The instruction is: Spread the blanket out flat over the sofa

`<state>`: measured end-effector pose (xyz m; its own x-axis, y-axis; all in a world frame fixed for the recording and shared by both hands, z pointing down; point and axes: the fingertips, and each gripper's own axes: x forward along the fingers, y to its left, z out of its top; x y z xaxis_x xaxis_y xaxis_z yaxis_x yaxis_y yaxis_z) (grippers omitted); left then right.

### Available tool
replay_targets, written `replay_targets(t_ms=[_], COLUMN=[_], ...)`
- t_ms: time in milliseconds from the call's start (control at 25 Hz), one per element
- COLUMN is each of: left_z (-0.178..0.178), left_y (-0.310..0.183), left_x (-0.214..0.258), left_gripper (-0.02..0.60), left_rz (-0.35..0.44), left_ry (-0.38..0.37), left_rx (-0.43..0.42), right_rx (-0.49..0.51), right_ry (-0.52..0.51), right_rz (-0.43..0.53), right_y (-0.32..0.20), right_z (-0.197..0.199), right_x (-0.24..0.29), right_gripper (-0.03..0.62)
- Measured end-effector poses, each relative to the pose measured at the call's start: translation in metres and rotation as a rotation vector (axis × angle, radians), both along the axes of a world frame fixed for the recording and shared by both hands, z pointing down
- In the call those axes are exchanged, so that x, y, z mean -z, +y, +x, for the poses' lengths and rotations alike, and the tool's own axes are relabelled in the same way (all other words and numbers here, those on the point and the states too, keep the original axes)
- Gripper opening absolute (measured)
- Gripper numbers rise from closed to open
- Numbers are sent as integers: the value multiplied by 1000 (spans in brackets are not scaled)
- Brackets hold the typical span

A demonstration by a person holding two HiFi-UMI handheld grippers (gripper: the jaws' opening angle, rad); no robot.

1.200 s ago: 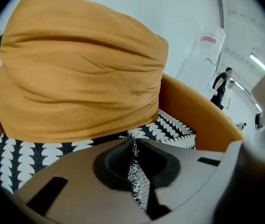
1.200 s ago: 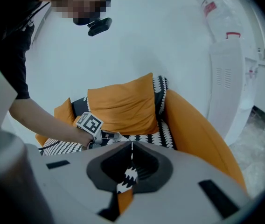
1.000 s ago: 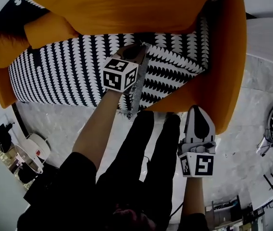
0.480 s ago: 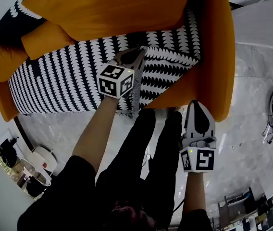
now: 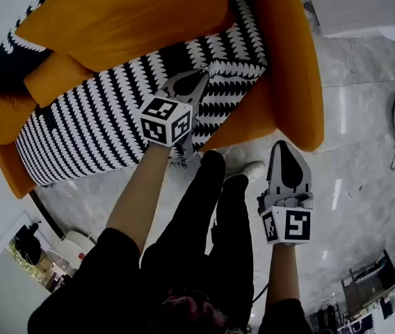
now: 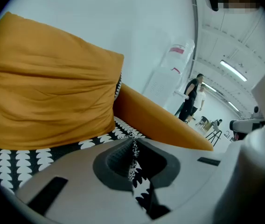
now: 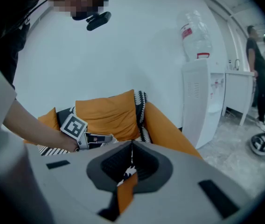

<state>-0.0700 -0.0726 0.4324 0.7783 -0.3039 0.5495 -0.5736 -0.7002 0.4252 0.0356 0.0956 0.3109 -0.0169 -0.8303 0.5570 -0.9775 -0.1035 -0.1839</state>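
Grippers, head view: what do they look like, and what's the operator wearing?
Both the left gripper and the right gripper are pale grey tapered shells with a dark teardrop inset on top. Each has a black-and-white marker cube at the rear. The short sleeves are black and the forearms bare.

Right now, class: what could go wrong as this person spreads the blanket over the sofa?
1. Only the left tool pinches the blanket, and only by a thin fold, so it could slip free.
2. The right tool hangs shut over the floor, so a one-sided pull may skew the blanket.
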Motion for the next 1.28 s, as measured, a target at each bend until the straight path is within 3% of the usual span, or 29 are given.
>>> replay_targets(t_ms=[320,520,960,1280], left_z=[42,83,144,163], left_y=[47,83,169,227], left_x=[23,31,36,39], left_gripper=[23,23,23,23], left_rz=[22,28,32,38], left_ry=[9,17,17,-4], left_rx=[-94,-149,-300,-442], right_rx=[-71,-65,-194,-255], right_ry=[0,2,-7,-23], right_rz=[23,31,34,33], right_y=[45,74,154,198], right_z=[30,58,116,117], right_x=[12,14,7,10], right_gripper=[21,21,21,21])
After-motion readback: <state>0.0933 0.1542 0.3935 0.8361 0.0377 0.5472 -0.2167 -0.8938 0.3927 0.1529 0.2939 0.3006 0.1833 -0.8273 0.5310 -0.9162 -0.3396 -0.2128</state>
